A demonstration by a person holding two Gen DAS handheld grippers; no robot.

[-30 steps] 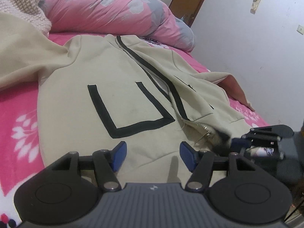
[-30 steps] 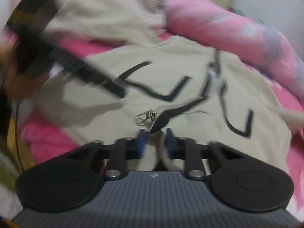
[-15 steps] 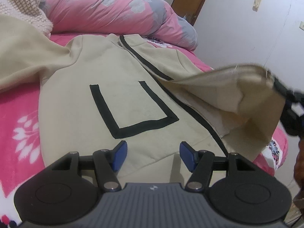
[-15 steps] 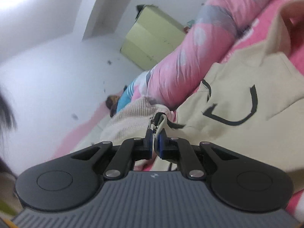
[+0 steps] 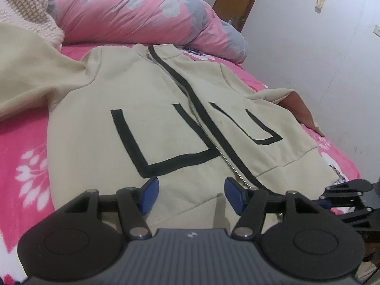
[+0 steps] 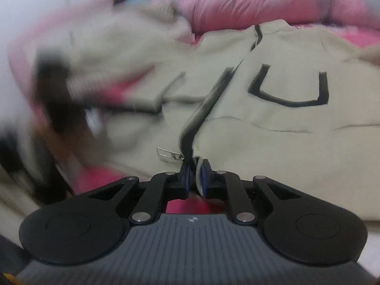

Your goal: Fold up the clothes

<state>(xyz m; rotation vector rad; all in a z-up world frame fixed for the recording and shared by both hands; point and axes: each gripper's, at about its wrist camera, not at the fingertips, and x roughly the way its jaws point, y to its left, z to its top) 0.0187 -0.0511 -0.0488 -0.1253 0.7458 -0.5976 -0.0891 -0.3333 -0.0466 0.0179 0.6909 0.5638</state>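
Beige zip-front fleece jacket with black pocket outlines (image 5: pixel 166 123) spread flat on pink floral bedsheet (image 5: pixel 21 156), front panels now closed; no fold made yet.

Left gripper (image 5: pixel 191 191) hovering over hem, jaws apart, empty.

Right gripper (image 6: pixel 195 174) just easing open, bottom zipper corner between pads.

Sleeves, body folds remaining.

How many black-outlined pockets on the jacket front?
2. One pocket outline lies left of the zipper in the left wrist view, just ahead of the left gripper; the other pocket outline lies right of the zipper. None seems hidden.
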